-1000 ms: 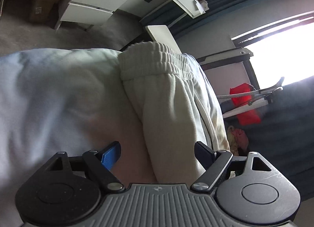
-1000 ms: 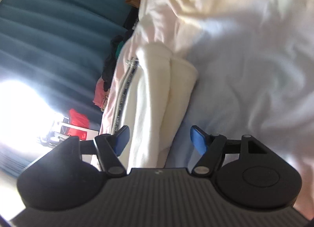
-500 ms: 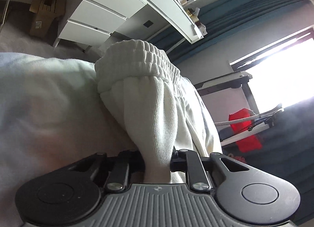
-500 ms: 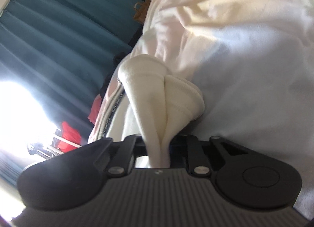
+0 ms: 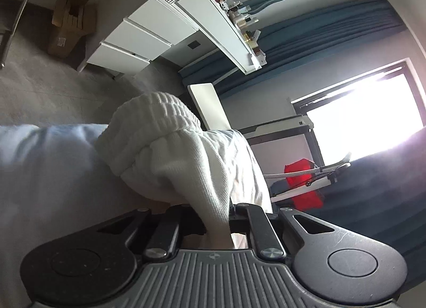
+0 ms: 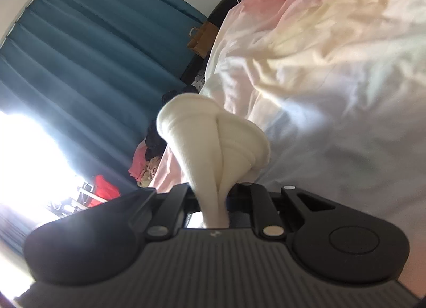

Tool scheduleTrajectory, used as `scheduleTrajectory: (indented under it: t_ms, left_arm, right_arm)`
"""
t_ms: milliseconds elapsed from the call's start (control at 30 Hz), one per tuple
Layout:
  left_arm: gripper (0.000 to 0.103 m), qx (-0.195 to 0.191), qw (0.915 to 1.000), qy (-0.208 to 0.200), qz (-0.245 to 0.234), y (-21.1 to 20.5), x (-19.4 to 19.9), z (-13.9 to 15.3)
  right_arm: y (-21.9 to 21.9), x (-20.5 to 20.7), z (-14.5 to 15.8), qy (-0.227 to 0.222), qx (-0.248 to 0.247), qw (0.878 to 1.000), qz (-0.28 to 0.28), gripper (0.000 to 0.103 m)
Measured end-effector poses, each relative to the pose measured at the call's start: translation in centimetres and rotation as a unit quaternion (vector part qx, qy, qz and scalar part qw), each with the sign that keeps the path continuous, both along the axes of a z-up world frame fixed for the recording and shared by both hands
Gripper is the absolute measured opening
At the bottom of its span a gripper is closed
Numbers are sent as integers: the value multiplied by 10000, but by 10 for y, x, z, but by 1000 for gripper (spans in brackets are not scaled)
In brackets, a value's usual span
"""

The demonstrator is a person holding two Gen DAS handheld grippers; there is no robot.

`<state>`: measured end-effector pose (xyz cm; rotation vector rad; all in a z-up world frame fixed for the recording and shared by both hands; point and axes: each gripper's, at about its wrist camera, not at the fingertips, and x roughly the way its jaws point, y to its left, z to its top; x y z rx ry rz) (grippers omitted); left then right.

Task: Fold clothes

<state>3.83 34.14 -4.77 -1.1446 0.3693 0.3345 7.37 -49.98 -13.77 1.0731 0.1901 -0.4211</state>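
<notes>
Both claws grip the cream sweatpants (image 5: 186, 164): left gripper (image 5: 213, 224) clenches the ribbed waistband, right gripper (image 6: 215, 212) the far folded end, garment spanning between them.

Cream knit sweatpants (image 5: 186, 164) — ribbed elastic waistband bunched at far end, ahead of left claw (image 5: 217, 225). Fabric narrows to pinched fold clamped between that claw's closed jaws, lifted off pale bedsheet. Other end (image 6: 213, 143) — two smooth folded layers side by side, rounded top, tapering down into right claw (image 6: 214, 215), gripped tight, raised above bed.
</notes>
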Motion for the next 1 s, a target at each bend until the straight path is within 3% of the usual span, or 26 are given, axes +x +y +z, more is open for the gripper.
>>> scheduleTrajectory:
  t_ms: [167, 267, 367, 433, 500, 567, 633, 700, 800, 867, 1000]
  left_arm:
    - [12, 344, 9982, 449, -178, 4, -26, 2]
    - [17, 598, 9953, 705, -283, 0, -32, 3]
    - [26, 852, 9910, 961, -388, -3, -38, 3]
    - [46, 1020, 9873, 1130, -458, -5, -42, 4]
    - [55, 1201, 9829, 1291, -526, -8, -46, 5]
    - [61, 1542, 9769, 1359, -582, -21, -52, 14]
    - [72, 1944, 9688, 1403, -627, -37, -56, 25]
    - [74, 2378, 9586, 1371, -755, -55, -59, 36]
    - [78, 2896, 9423, 1231, -1142, -83, -65, 46]
    - [79, 3030, 9378, 1096, -1293, -98, -68, 51]
    - [82, 3495, 9191, 861, -1601, -130, -66, 58]
  right_arm:
    - [-4, -45, -2, 211, 460, 9987, 113, 12]
    - [-8, -66, -26, 246, 1371, 9900, -215, 12]
    - [-10, -74, -44, 331, 1813, 9822, -362, 14]
    - [-12, -73, -49, 313, 1816, 9824, -306, 14]
    - [-13, -71, -52, 301, 1815, 9827, -228, 16]
    - [-15, -70, -55, 267, 1858, 9821, -124, 20]
    - [-18, -70, -60, 185, 1901, 9816, -20, 44]
    - [-22, -69, -64, 62, 1939, 9810, 72, 60]
    - [-22, -66, -65, -56, 1885, 9820, 112, 64]
    - [-22, -63, -65, -136, 1828, 9830, 142, 64]
    - [-26, -57, -68, -285, 1709, 9848, 137, 64]
